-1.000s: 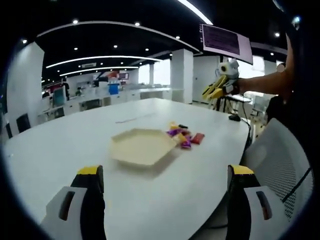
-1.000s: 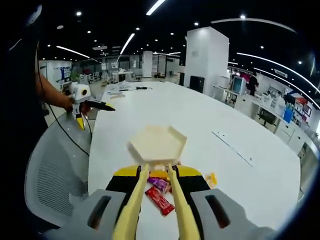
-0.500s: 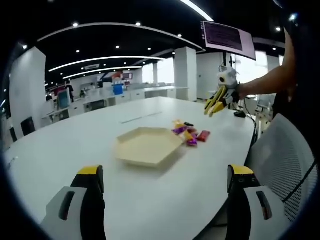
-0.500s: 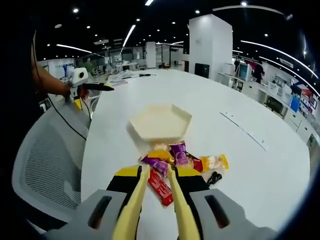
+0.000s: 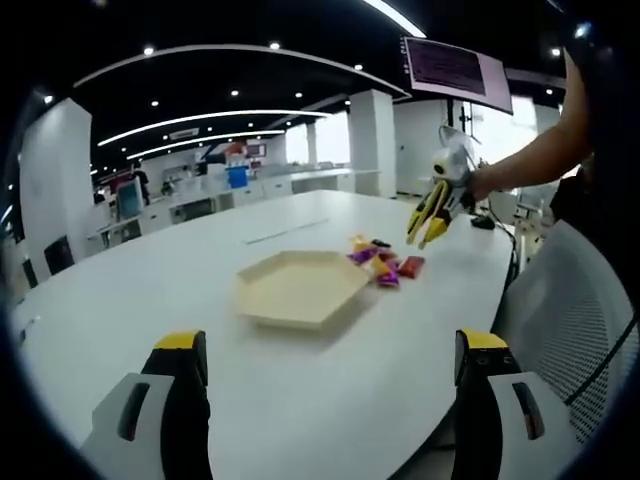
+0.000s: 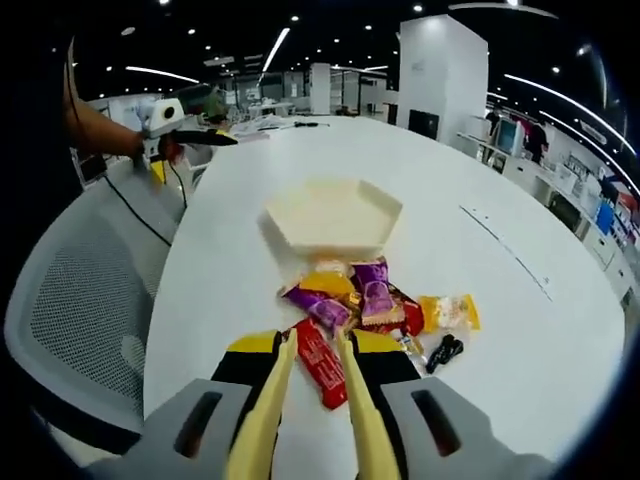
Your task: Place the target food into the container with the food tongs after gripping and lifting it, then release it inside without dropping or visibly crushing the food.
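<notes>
Since the earlier frames the right gripper [image 6: 312, 345] has come down toward the heap of wrapped snacks, which now sits larger and closer in the right gripper view, and in the left gripper view it hangs lower over the far end of the white oval bench [image 5: 120, 300]. The yellow plastic food tongs [image 6: 305, 420] clamped in the right gripper reach forward with their two arms slightly parted, their tips on either side of the near end of a long red-wrapped snack bar [image 6: 322, 363], though whether they touch it cannot be told. The bar lies flat on the bench at the near edge of the heap, its glossy wrapper whole and uncrushed. Just beyond it lie two purple-wrapped snacks [image 6: 345, 300], a yellow packet [image 6: 330, 283], an orange-and-white packet [image 6: 448, 312] off to the right, and a small black object [image 6: 444, 351] beside that. The shallow cream hexagonal tray [image 6: 333, 214] stands just past the heap, with nothing in it. The left gripper [image 5: 325, 350] is released, its black, yellow-tipped jaws wide apart, hanging above the near bench edge with the tray ahead. A grey mesh chair [image 6: 75, 310] stands beside the bench.
</notes>
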`<state>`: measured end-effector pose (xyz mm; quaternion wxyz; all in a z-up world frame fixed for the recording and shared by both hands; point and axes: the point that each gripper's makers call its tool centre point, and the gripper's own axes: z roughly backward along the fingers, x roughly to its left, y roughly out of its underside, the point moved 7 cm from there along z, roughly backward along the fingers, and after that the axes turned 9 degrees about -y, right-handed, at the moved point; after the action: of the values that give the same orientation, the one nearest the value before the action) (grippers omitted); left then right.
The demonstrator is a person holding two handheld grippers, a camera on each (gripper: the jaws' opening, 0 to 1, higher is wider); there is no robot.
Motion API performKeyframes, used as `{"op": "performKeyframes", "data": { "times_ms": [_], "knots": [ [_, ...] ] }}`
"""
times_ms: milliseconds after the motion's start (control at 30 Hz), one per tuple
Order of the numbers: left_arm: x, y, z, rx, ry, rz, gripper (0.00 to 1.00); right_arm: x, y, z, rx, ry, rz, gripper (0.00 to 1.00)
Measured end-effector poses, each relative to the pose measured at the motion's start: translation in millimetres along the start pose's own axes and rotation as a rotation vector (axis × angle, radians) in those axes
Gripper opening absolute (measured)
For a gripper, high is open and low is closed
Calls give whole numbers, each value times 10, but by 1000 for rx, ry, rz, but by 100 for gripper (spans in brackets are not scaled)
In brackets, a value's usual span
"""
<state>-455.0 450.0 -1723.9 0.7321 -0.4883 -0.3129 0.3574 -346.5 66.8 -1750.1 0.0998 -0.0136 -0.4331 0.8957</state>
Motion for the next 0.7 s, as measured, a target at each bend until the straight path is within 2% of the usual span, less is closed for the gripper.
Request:
{"op": "performKeyframes", "data": {
  "times_ms": [67,133,300,433,700],
  "knots": [
    [-2,-2,-1,1,-4,3,100,-11,31,-28,15,-6,1,26],
    [3,6,-1,4,-9,6,100,-32,97,-56,58,-10,22,26],
    [17,9,0,6,-12,9,100,-63,139,-100,87,-22,34,26],
    [20,19,-3,12,-13,8,100,-74,142,-155,128,-49,60,27],
    [33,29,-2,20,-20,12,99,-102,112,-210,161,-79,92,27]
  ]
}}
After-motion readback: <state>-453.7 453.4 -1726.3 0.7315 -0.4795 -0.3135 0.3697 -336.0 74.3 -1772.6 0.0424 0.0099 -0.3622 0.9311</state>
